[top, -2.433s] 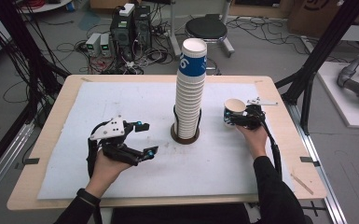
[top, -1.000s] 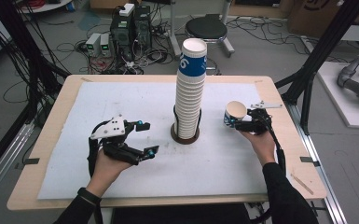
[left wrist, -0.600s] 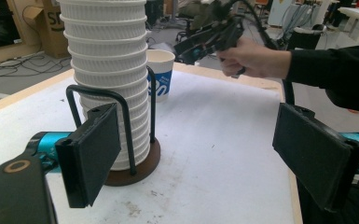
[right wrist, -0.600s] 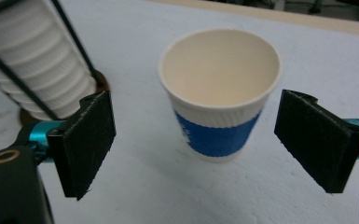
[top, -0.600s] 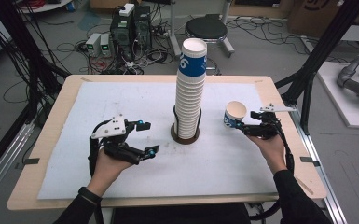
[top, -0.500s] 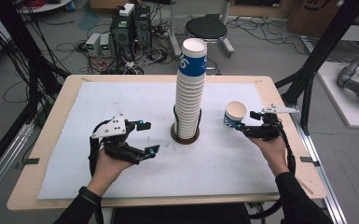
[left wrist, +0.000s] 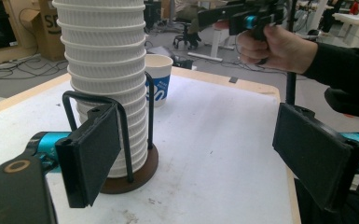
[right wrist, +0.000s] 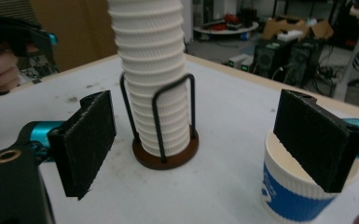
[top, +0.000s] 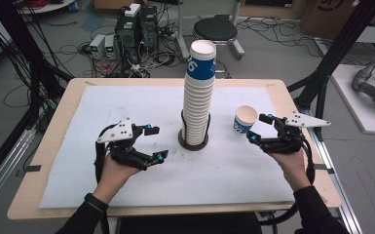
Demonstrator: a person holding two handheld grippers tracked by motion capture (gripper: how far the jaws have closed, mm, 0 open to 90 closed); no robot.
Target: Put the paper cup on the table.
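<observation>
Blue-white cup (top: 246, 119) upright, right of stack (top: 197, 92).

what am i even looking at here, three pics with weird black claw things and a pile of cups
No robot here: a person sits at a table and holds a hand tool with two black jaws in each hand. One picture comes from a camera above the table; the other two come from small cameras riding on each tool, looking out between its own jaws.

On the white sheet covering the wooden table stands a tall stack of white ribbed paper cups, kept upright by a round brown base with black wire hoops. To its right stands one single white paper cup with a blue band.

The left gripper hangs open with nothing between its jaws. The right gripper is also open; the single cup sits just by it, not gripped. Nothing is being held.
</observation>
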